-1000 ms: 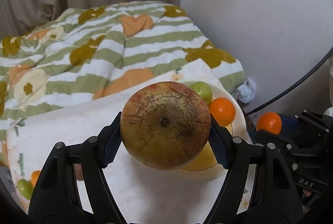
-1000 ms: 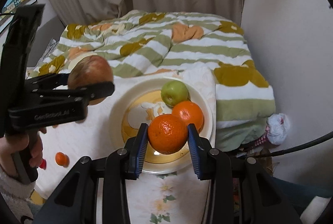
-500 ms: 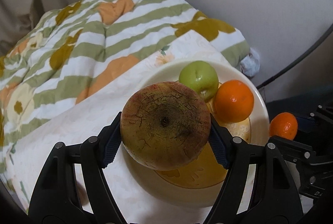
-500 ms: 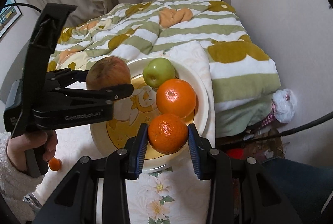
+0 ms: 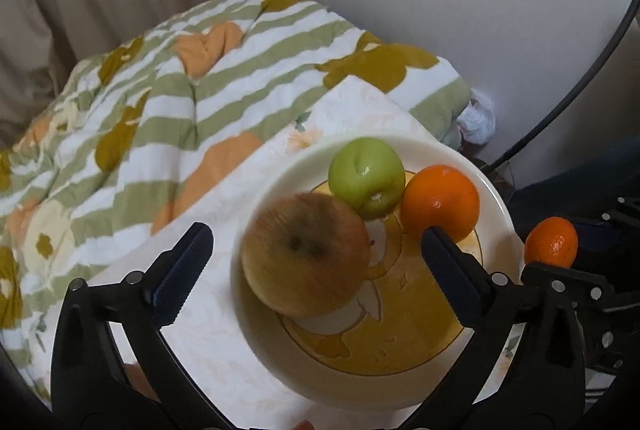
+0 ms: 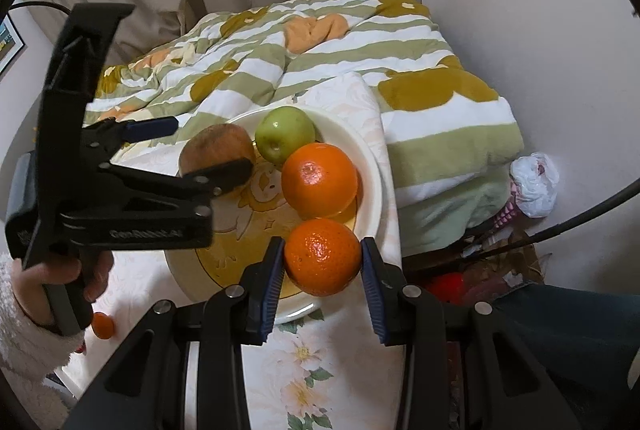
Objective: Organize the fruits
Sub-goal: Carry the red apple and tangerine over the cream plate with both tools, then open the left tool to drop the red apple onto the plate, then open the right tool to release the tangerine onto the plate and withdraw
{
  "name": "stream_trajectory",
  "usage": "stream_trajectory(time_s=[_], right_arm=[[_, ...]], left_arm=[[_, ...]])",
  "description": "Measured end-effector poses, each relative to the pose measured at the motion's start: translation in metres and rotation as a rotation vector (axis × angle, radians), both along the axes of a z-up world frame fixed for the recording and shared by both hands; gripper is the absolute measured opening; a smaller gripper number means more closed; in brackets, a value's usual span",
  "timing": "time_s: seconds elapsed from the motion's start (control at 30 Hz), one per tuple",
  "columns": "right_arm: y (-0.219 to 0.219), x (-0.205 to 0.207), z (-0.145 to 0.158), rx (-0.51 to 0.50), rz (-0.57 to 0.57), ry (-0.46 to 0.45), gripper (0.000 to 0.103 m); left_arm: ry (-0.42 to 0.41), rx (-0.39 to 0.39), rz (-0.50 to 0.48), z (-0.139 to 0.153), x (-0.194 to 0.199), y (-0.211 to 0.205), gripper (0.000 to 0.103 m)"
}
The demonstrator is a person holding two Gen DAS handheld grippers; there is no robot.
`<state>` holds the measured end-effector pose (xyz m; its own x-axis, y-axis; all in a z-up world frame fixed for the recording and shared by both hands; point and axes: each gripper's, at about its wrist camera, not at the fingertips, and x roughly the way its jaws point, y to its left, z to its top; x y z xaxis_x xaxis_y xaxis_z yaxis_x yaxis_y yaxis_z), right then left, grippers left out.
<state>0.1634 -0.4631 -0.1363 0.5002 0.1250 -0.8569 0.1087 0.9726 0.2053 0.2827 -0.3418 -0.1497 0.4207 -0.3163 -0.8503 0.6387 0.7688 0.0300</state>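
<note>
Fruit sat gathered on the plate (image 6: 370, 166) near the far right corner of the table (image 6: 340, 350), which was covered by a floral cloth; that grouping looked like the point of the task. The brown apple (image 5: 306, 256) was blurred in the left wrist view, sitting at the plate's left rim with the left tongs (image 5: 316, 260) spread wide on either side and touching it on neither pad, so it had probably just been let go there. Whether it was fully at rest could not be told from the blur. The green apple (image 5: 366, 178) lay just behind it toward the far rim, touching or nearly touching the big orange (image 5: 440, 202) to its right. The free spot was the plate's near part, and the right tongs (image 6: 322, 258) were over the near right rim pinching the mandarin (image 6: 322, 256) between the blue pads, apparently to fill that gap. In the right wrist view its near pad seemed a little off the peel, so the grip may have been loosening; I could not be sure. The round fruit could roll on the shallow dish, which likely explained the low release. A small orange fruit (image 6: 102, 326) remained on the table near the left edge, beside the left hand (image 6: 60, 282), so the task seemed unfinished. The striped quilt (image 6: 320, 70) lay beyond the far edge.
</note>
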Motion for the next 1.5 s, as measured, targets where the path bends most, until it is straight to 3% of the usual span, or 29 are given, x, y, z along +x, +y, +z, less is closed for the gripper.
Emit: stream_trajectory(time_s=[0.37, 0.8, 1.27, 1.3, 1.37, 1.43, 1.5], right_arm=[[-0.001, -0.001, 0.007, -0.016, 0.036, -0.014, 0.035], [0.039, 0.024, 0.000, -0.038, 0.139, -0.023, 0.035], [0.050, 0.032, -0.039, -0.058, 0.064, 0.012, 0.035], [0.050, 0.031, -0.039, -0.055, 0.056, 0.009, 0.036], [0.049, 0.029, -0.035, -0.057, 0.034, -0.009, 0.056], [0.049, 0.026, -0.031, -0.055, 0.020, -0.033, 0.088], [0.049, 0.023, -0.026, -0.059, 0.008, -0.055, 0.094]], left_arm=[[0.011, -0.019, 0.128, 0.026, -0.010, 0.038, 0.103], [0.029, -0.050, 0.304, 0.046, -0.031, 0.117, 0.103], [0.054, -0.050, 0.328, 0.031, -0.036, 0.154, 0.103], [0.055, -0.055, 0.326, 0.030, -0.036, 0.153, 0.103], [0.057, -0.063, 0.311, 0.029, -0.038, 0.158, 0.103], [0.055, -0.056, 0.303, 0.028, -0.040, 0.162, 0.103], [0.056, -0.052, 0.300, 0.028, -0.042, 0.163, 0.103]])
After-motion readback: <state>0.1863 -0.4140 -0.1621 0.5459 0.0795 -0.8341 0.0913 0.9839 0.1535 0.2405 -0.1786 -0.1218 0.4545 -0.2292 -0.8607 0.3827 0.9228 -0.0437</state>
